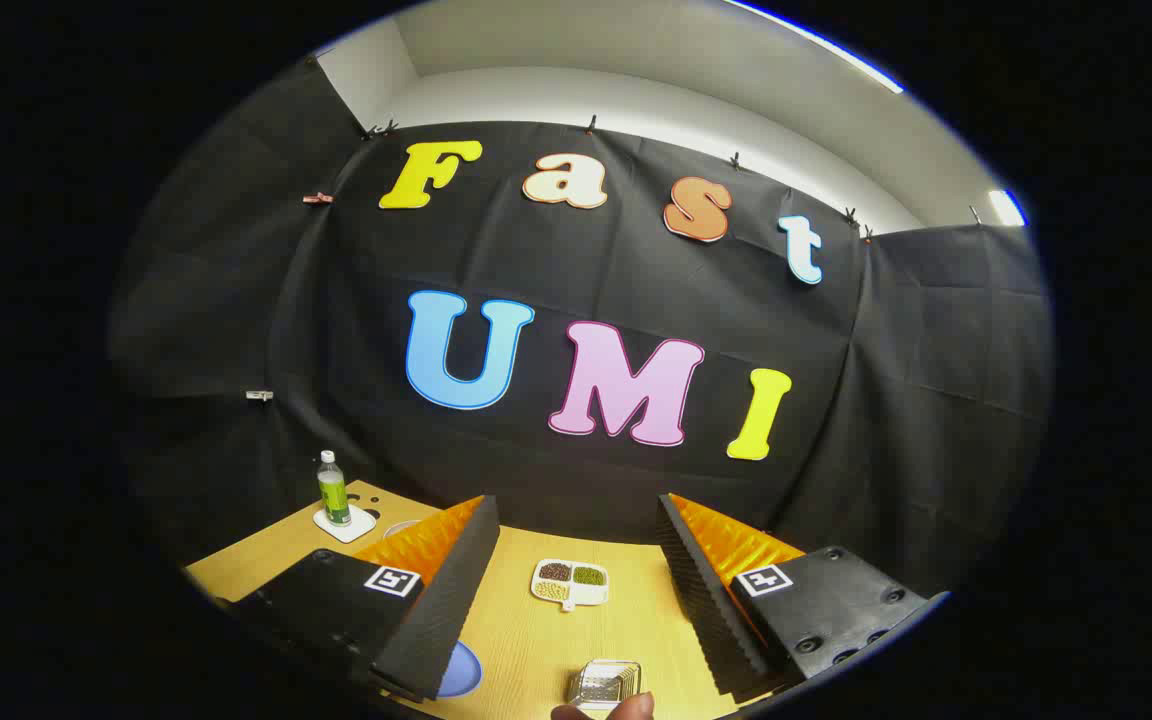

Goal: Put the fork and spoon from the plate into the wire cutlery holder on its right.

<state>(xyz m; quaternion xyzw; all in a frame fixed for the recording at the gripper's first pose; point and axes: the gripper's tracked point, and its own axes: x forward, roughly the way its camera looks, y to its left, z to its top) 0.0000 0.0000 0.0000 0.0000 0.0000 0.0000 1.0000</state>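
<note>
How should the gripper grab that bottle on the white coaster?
Around its middle, from the side: the bottle stands upright on a white coaster, tall and slim. The gripper is open, fingers spread wide over the table, the bottle beyond them.

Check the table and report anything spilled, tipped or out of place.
Nothing stands out. The bottle stands upright on its coaster, the divided dish keeps its fillings in their sections, and the wire holder sits upright between the open gripper's fingers.
</note>
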